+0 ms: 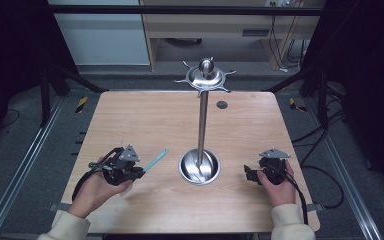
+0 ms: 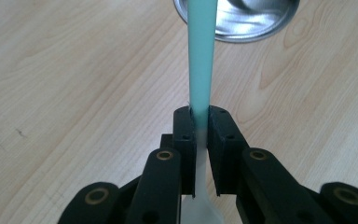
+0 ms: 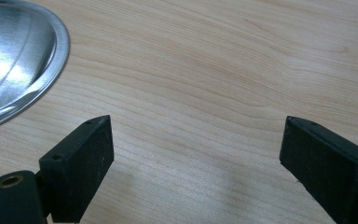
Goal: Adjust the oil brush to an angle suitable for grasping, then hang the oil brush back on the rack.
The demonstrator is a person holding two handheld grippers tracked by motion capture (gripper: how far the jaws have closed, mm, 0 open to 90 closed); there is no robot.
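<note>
Spatula (image 2: pixel 200 70): teal handle, whitish blade end, clamped between the jaws of the left gripper (image 1: pixel 139 172). Handle sticks out past the jaws, angled up and toward the stand's round steel base (image 1: pixel 199 166), tip just short of its rim. Held near front left of the wooden table (image 1: pixel 130 120). Stand's pole rises to a pronged top (image 1: pixel 205 76). Right gripper (image 1: pixel 249 174): jaws wide apart, nothing between them, low over bare wood right of the base.

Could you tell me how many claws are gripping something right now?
1: the left claw is shut on the teal utensil. The right claw is open above the table.
</note>
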